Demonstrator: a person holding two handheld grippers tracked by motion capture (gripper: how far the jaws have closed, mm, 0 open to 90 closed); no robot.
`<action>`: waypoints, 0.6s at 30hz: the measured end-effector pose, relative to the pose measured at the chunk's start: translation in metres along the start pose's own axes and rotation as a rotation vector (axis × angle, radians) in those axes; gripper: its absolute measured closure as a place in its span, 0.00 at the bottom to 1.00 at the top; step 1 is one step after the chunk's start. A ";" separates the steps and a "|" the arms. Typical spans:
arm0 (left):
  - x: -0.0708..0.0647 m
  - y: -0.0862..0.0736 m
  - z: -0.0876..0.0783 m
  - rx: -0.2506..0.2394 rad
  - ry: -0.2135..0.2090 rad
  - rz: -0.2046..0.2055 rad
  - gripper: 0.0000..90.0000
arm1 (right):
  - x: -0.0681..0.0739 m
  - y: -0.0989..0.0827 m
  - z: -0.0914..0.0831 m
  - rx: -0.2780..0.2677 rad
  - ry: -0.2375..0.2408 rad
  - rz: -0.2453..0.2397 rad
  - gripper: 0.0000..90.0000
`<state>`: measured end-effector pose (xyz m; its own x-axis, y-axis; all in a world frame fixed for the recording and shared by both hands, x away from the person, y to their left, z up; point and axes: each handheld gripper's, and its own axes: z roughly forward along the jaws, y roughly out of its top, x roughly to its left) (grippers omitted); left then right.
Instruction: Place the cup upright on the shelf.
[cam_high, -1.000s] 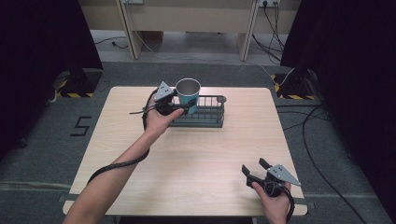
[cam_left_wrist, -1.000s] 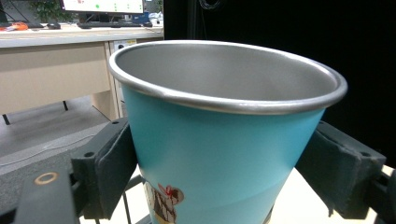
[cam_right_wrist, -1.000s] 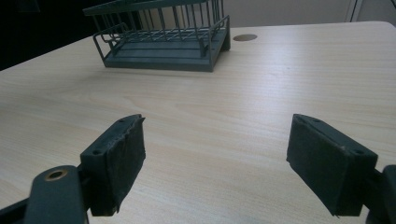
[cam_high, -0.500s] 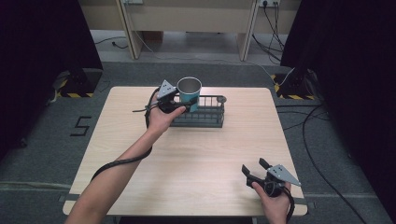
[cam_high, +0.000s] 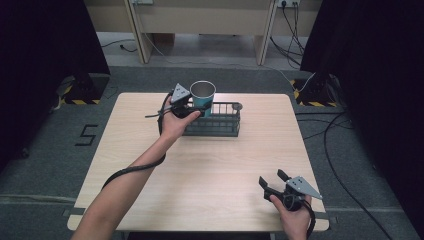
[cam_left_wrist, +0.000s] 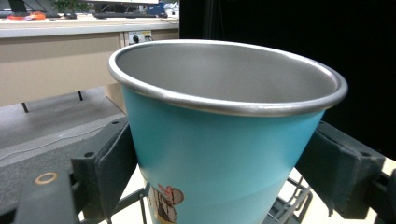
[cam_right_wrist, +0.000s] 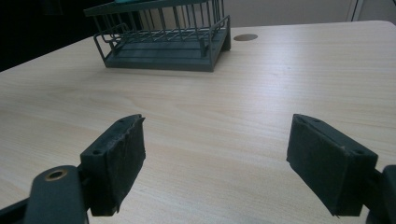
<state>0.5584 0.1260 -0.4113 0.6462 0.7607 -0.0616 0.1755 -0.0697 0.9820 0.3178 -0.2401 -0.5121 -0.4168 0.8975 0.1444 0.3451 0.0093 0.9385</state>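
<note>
Quickly, scene: pale wood tabletop (cam_high: 200, 170), person's forearms come in from the near edge.
Left gripper: left gripper (cam_high: 192, 107) by the far edge, left of centre; jaws closed on the sides of the cup, pads touch the wall in the left gripper view.
Cup: teal cup (cam_left_wrist: 224, 154) with a metal rim and inside, small sticker low on its wall; upright, held over the left end of the rack; cannot tell if its base touches the rack.
Rack: dark wire rack (cam_high: 220, 122) near the middle of the far edge, long side along that edge.
Right gripper: right gripper (cam_high: 274, 182) near the near right corner, jaws wide apart, nothing between them, bare wood ahead.
Grommet: small round disc (cam_right_wrist: 245, 37) in the tabletop just beside the rack.
Floor: grey, cables (cam_high: 340, 130) beyond the right edge.
</note>
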 end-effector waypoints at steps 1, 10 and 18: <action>0.001 0.000 0.001 0.003 0.004 0.000 0.17 | 0.000 0.000 0.000 0.000 0.000 0.001 0.22; 0.002 -0.009 0.013 0.029 0.037 -0.017 0.17 | 0.000 0.000 0.000 0.000 0.002 -0.001 0.22; -0.002 -0.012 0.019 0.050 0.040 -0.014 0.17 | 0.000 0.000 0.000 0.003 0.003 -0.004 0.22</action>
<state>0.5689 0.1126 -0.4261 0.6131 0.7872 -0.0673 0.2219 -0.0899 0.9709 0.3177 -0.2397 -0.5121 -0.4202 0.8963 0.1419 0.3459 0.0136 0.9382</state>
